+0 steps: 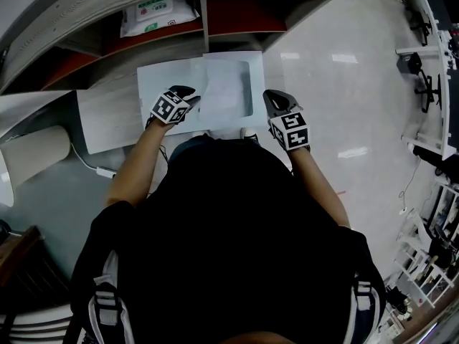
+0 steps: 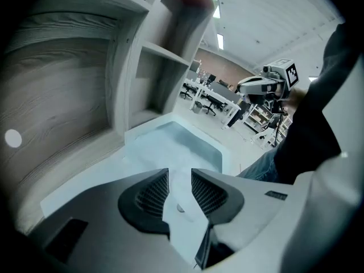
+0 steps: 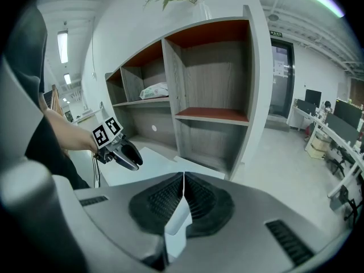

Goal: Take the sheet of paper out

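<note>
**A:** Head view, go.

**B:** Shelf [image 1: 208, 20] across the top, with a pack of wipes [image 1: 158, 13] in its left bay. The sheet of paper [image 1: 161, 84] lies flat on the grey board [image 1: 107, 124] in front of the shelf. A white folder [image 1: 233, 84] with a grey window sits just beside it on the right. Their edges meet, but I can't tell which is on top. The left gripper [image 1: 192, 99] has its tips over that seam. The right gripper [image 1: 275, 100] is at the folder's right edge.

**A:** Left gripper view?

**B:** The left gripper [image 2: 180, 172] has its jaws spread and pressing on nothing. White paper shows in the gap, and the folder's window [image 2: 187, 147] is ahead. The right gripper [image 2: 259, 87] is at upper right.

**A:** Right gripper view?

**B:** The right gripper [image 3: 183, 178] has its jaws pressed together on a thin white edge. Going by the head view, that's the folder's. The left gripper [image 3: 128, 155] hangs at the left over the papers, with the shelf [image 3: 210, 84] behind.
</note>
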